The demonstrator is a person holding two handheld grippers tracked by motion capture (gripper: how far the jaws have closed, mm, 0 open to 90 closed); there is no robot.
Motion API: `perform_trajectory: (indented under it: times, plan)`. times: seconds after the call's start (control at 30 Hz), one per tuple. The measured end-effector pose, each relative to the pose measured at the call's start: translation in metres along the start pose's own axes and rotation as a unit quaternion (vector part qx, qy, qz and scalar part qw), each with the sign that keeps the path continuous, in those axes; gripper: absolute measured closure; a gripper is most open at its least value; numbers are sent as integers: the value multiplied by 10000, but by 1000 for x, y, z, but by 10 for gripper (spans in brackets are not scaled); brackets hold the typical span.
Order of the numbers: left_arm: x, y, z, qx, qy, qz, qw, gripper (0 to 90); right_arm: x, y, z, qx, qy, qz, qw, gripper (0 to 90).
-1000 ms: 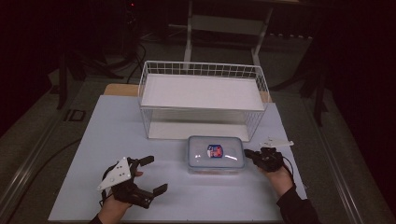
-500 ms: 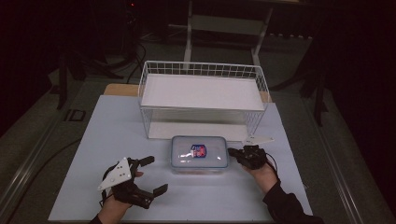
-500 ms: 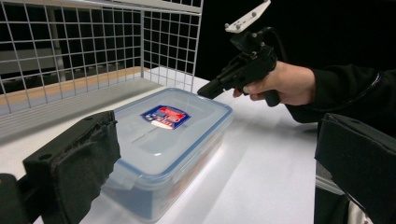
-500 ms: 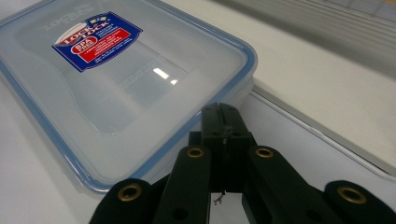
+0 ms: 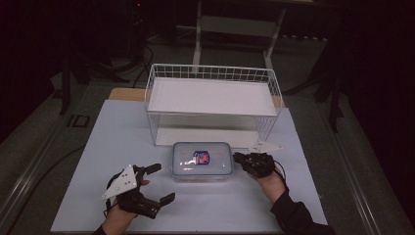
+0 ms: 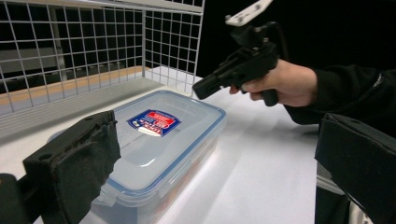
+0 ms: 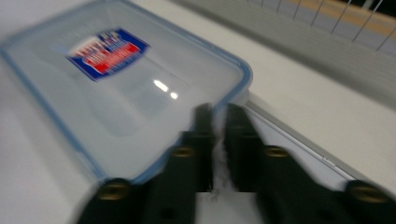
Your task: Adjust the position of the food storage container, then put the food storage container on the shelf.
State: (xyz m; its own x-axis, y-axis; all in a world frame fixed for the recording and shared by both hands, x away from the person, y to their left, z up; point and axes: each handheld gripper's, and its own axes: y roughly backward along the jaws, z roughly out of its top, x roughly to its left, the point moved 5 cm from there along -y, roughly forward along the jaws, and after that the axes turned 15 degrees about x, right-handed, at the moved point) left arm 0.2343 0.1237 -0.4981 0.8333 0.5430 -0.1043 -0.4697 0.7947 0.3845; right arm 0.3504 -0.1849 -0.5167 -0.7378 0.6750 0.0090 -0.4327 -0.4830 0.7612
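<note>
While the person's left gripper [image 5: 155, 183] rests at about 7 o'clock on the white table [image 5: 103, 147], its 2 jaws stand wide apart with nothing between them. Seen from the left gripper view, those jaws frame the lidded plastic box [image 6: 159, 140], one at the lower left and one at the lower right of the view, and neither touches it. That box [image 5: 201, 160] sits flat near the table's middle, just in front of the white wire basket [image 5: 211, 73], which stands toward 12 o'clock. A red and blue label [image 5: 201, 157] lies on the clear, blue-rimmed lid.

At about 3 o'clock from the box, the right gripper [image 5: 238, 158] has its tips at the box's right edge. The right gripper view is blurred; it shows the 2 jaws [image 7: 215, 123] with a narrow gap between them, right at the lid's blue rim. They have just been opening, and I cannot tell whether they pinch the rim. The right hand [image 5: 268, 178] reaches in from 5 o'clock.
</note>
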Motion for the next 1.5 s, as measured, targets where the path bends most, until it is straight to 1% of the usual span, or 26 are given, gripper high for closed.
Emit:
perform_trajectory:
  times: [0.07,0.17,0.23,0.27,0.3,0.37,0.4,0.5,0.53,0.6,0.7,0.8,0.9,0.93,1.0,1.03,1.07,1.13,1.2,1.23,1.27,1.37,1.4,1.43,1.47,1.5]
  plan:
    - [1,1,2,-1,13,47,10000,0,3,10,-1,-201,17,19,9998,656]
    - [1,3,8,-7,-9,114,9999,0,11,27,-2,-509,-13,209,9985,433]
    - [0,5,15,-35,-27,130,9999,0,16,37,-1,-761,74,348,9965,243]
    - [0,6,17,21,-59,160,9999,0,19,41,-1,-784,121,389,9961,167]
    - [-1,6,20,32,-71,180,9998,0,21,45,-1,-848,151,468,9952,136]
    - [0,6,26,121,-100,212,9997,0,23,54,0,-1032,80,616,9927,134]
    - [0,6,29,141,-111,201,9996,0,25,58,1,-1081,110,549,9926,108]
    - [1,5,38,174,-44,129,9998,0,28,70,4,-1330,281,472,9896,141]
    - [2,5,41,165,5,99,9998,0,28,73,6,-1324,282,527,9894,141]
    - [5,4,47,238,35,136,9996,0,28,79,9,-1455,309,763,9859,160]
    - [10,1,52,388,55,210,9990,0,26,81,13,-1242,258,836,9884,178]
    - [18,-4,54,618,251,195,9976,0,25,82,17,-1258,277,829,9882,183]
    - [28,-12,54,847,577,169,9946,0,23,79,21,-1168,328,751,9898,178]
    - [32,-15,54,958,689,223,9928,0,21,76,22,-1106,286,707,9909,178]
    - [36,-18,53,972,832,349,9912,0,19,72,24,-1065,177,744,9914,167]
    - [38,-21,52,1022,931,340,9898,0,18,68,25,-1032,123,773,9916,163]
    - [38,-21,52,1022,931,340,9898,0,18,68,25,-1032,123,773,9916,163]
    - [44,-29,48,1231,1228,238,9845,0,14,56,25,-897,7,784,9929,133]
    - [51,-32,45,1223,1479,123,9813,0,14,51,25,-845,-82,739,9936,124]
    - [51,-32,45,1223,1479,123,9813,0,14,51,25,-845,-82,739,9936,124]
    - [58,-36,41,1144,1652,-37,9796,0,14,46,24,-822,-68,692,9942,110]
    - [64,-39,38,1052,1765,-99,9786,0,14,42,24,-793,-131,655,9946,110]
    - [70,-43,33,1077,1911,-98,9756,0,15,40,23,-730,-143,663,9950,110]
    - [70,-43,33,1077,1911,-98,9756,0,15,40,23,-730,-143,663,9950,110]
    - [76,-47,28,1142,2066,-44,9717,0,13,37,23,-728,-235,735,9944,110]
    - [76,-47,28,1142,2066,-44,9717,0,13,37,23,-728,-235,735,9944,110]
